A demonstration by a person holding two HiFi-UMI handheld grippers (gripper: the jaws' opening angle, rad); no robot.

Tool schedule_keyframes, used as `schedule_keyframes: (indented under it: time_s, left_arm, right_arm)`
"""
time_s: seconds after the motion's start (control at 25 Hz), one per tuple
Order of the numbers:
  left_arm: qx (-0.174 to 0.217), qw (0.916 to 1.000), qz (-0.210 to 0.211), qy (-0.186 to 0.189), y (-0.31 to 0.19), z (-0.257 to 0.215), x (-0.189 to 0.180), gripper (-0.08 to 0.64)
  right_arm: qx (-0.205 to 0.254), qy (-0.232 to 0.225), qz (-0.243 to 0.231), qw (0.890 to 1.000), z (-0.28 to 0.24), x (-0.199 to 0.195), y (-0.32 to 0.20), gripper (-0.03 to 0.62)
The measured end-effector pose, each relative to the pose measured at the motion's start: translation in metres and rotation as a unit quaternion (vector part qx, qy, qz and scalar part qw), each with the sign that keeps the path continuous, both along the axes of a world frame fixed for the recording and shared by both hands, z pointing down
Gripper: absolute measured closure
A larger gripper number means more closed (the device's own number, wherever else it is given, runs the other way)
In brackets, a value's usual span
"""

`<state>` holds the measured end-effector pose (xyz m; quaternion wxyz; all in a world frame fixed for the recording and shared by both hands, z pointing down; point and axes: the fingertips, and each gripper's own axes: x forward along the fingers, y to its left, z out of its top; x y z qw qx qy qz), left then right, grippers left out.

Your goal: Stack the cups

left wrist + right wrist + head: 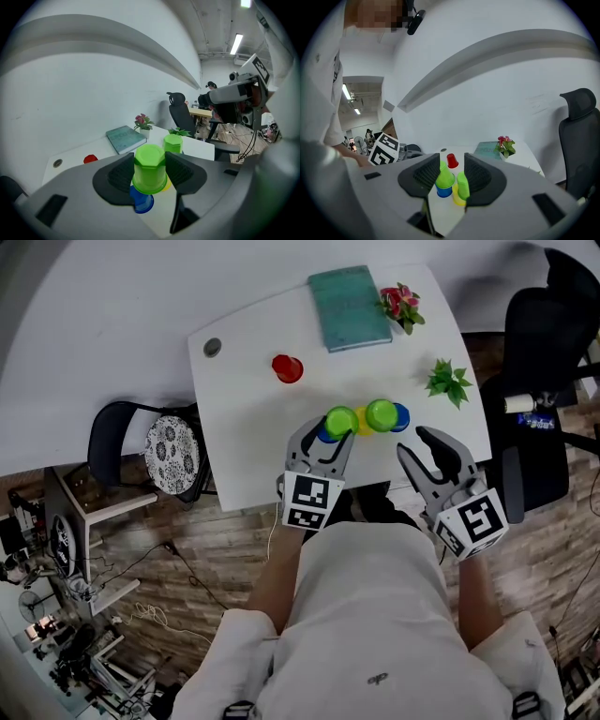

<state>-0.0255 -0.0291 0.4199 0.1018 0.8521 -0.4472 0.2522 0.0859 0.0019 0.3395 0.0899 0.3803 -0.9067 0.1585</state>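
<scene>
A white table (244,409) stands against a pale wall on a wood-plank floor. A black office chair (539,381) is at its right end and a chair with a patterned cushion (171,456) at its left.

**Left gripper** (330,439): the jaws stand fairly wide, with both ribbed pads pressed against the sides of an upturned light-green cup (149,164). This cup sits directly over a blue cup (142,202) near the table's front edge. The views do not settle whether the two cups touch.

**Right gripper** (412,442): the jaws are parted with nothing between the pads. It hangs at the front edge of the table, just right of the cups, and touches none of them. Its own view shows the cups well beyond its tips.

**Other cups:**
- A second green cup (381,413) stands upturned just beside the held one, over a yellow cup (363,423).
- Another blue cup (401,415) is at that cup's right side.
- A red cup (288,368) stands alone, farther back and to the left.

**Other items:** a teal book (349,307), a small pot of pink flowers (400,306) and a green plant (448,381).

**Writing:** the book cover carries faint print that is too small to read. The cube on each gripper shows black-and-white square markers, not words. No brand is legible.
</scene>
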Motion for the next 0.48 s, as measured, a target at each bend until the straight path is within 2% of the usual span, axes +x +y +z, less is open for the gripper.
schedule_keyframes:
  time_s: [0.48]
  left_arm:
    - [-0.010,0.9997,-0.012,-0.018,-0.005,0.018,0.005,0.342]
  right_arm:
    - [-0.004,-0.002,-0.004,1.000,0.004,0.016,-0.002,0.427]
